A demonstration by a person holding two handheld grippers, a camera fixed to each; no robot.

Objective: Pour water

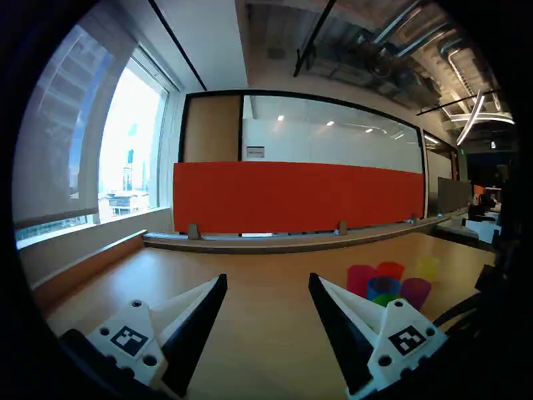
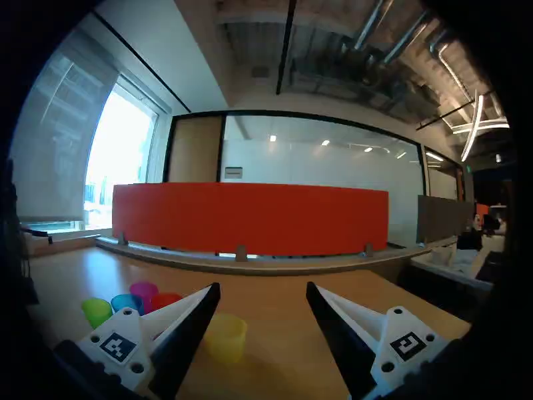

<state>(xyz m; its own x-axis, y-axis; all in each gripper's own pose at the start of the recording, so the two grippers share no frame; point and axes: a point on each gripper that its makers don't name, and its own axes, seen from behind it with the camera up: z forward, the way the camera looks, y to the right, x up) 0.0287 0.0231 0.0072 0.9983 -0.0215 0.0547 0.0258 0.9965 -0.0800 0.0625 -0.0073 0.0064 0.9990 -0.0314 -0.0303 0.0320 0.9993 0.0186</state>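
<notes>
Both the left tool [image 1: 267, 279] and the right tool [image 2: 263, 287] are held wide open and empty. The small translucent coloured plastic cups [image 2: 130, 303] are clustered on the light wooden table [image 2: 280, 347], with a yellow cup [image 2: 225, 337] set near them. Judged light, thin-walled and easily tipped, they are best gripped mid-wall. A window [image 1: 126, 153] and an orange partition [image 1: 293, 197] are seen behind.

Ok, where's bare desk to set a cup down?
Left gripper view: the desk is bare from the cup cluster leftward to the window ledge and back to the red divider. Right gripper view: bare right of the yellow cup. Crowded around the cluster.
</notes>
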